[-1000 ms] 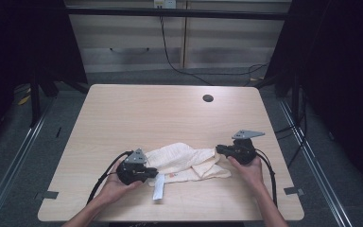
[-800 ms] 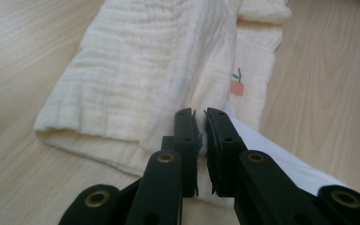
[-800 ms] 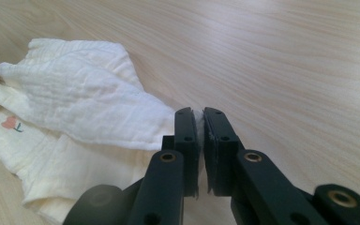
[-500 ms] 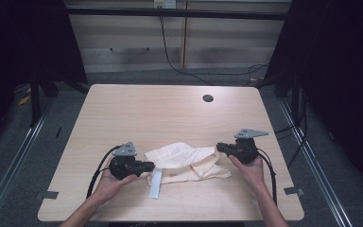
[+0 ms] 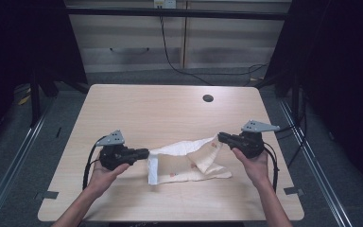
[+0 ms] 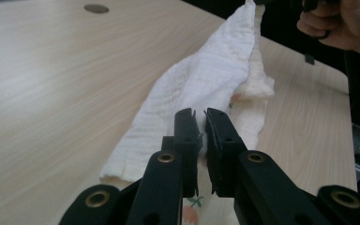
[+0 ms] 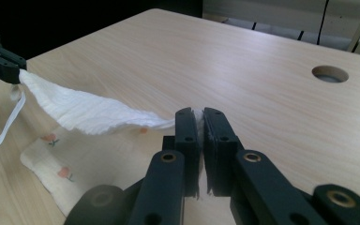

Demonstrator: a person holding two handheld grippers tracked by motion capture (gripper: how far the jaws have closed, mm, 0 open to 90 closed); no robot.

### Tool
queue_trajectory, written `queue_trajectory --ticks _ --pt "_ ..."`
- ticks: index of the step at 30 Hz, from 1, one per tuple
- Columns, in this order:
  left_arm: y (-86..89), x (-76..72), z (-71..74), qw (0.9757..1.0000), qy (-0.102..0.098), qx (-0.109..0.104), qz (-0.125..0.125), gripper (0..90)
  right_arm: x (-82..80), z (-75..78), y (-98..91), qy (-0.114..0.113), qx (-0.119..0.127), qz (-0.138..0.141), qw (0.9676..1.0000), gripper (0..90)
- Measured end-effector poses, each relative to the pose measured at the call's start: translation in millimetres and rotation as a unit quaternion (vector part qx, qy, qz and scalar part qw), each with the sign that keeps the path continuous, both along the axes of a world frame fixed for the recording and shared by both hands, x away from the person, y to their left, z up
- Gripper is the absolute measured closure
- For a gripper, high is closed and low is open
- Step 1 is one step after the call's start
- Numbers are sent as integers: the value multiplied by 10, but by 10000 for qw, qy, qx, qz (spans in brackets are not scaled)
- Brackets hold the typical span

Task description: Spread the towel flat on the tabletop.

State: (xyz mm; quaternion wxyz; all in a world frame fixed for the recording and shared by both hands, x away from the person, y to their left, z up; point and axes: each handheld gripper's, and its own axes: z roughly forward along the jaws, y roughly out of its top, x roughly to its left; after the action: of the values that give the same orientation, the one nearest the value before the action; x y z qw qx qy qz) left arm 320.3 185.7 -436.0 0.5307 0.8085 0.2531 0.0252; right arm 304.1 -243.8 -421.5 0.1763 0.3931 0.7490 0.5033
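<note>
Each tool, left tool (image 5: 144, 152) and right tool (image 5: 221, 137), pinches the cloth (image 5: 184, 161).

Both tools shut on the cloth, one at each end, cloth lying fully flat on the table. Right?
Not quite. Both the left tool and the right tool are shut on the cloth, one at each end, but it is not fully flat: the right gripper view shows its upper edge lifted between them, with the rest draped on the table.
</note>
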Motion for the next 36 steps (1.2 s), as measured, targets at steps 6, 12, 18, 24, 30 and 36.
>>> queue_trajectory --ticks 6,12,18,24,30,36 --pt "84 14 243 9993 -240 -259 102 837 -2 166 -3 -201 68 50 9998 855" --pt "192 30 430 9975 -432 -510 230 838 -53 383 14 -456 137 124 9988 856" --pt "236 26 520 9963 -505 -634 274 838 -94 505 25 -630 179 186 9977 858" --pt "227 12 590 9959 -537 -686 247 838 -150 624 18 -746 220 208 9968 860" --pt "270 -102 737 9945 -717 -748 176 838 -305 770 48 -879 271 291 9953 862" --pt "349 -156 897 9923 -871 -861 204 838 -509 963 137 -1099 193 427 9928 862"
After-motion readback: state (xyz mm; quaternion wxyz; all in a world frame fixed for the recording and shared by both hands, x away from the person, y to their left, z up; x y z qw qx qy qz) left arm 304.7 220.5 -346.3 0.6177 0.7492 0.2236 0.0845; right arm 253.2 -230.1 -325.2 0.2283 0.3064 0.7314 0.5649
